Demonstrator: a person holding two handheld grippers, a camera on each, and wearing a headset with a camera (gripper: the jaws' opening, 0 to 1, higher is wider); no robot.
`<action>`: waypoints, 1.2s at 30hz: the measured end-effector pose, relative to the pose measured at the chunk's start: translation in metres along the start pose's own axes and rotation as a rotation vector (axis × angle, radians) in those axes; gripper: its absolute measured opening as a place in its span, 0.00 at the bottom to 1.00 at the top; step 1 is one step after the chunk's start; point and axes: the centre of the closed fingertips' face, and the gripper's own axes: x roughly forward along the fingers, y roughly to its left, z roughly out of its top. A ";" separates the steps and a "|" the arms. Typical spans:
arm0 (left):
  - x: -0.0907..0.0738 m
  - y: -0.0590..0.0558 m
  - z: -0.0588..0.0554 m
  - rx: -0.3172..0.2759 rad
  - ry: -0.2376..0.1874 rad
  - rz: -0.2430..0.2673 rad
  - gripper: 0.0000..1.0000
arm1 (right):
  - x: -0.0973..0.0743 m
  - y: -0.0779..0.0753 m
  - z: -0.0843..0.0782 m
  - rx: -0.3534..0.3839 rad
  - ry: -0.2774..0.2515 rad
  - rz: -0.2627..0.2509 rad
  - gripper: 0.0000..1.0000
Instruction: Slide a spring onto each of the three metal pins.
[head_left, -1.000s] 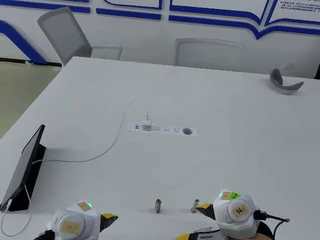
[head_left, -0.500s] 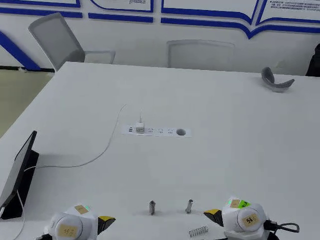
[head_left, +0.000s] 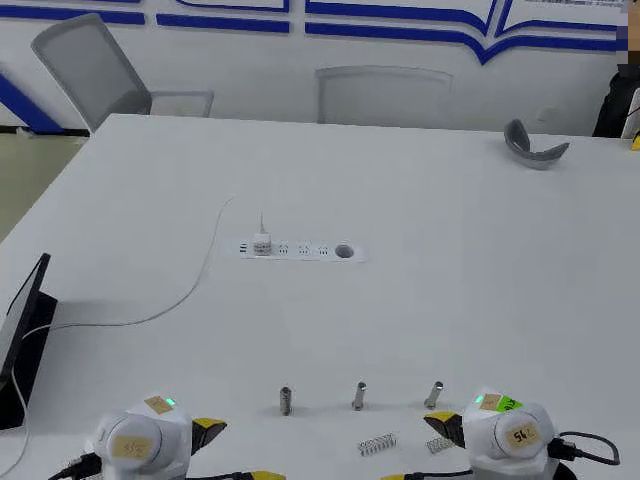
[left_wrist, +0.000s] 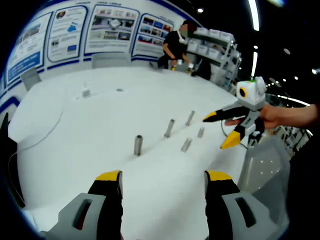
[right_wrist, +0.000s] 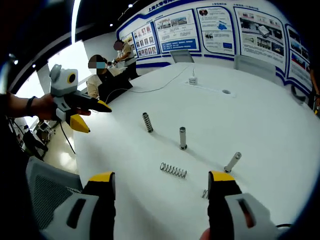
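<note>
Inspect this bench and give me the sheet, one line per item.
Surface: white table.
Job's things: three pins stand in a row. The left pin carries a fitted spring. The middle pin and right pin are bare. A loose spring and a second spring lie in front of them.
Clutter: power strip with a charger; dark screen at the left edge; grey curved piece at the far right.
Grippers: left gripper and right gripper are open, jaws empty.
Cables: white cable runs from the charger toward the screen.
Surroundings: two chairs; wall posters.

Two springs (head_left: 377, 444) lie before three pins (head_left: 359, 396).
</note>
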 end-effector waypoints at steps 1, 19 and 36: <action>0.001 0.000 0.000 0.001 0.001 -0.001 0.68 | -0.002 -0.001 0.000 0.004 -0.004 -0.006 0.77; 0.032 -0.017 0.012 0.061 0.035 -0.052 0.70 | -0.022 -0.016 -0.018 0.066 -0.026 -0.063 0.81; 0.074 -0.045 0.021 0.164 0.103 -0.144 0.71 | -0.045 -0.031 -0.023 0.098 -0.059 -0.095 0.82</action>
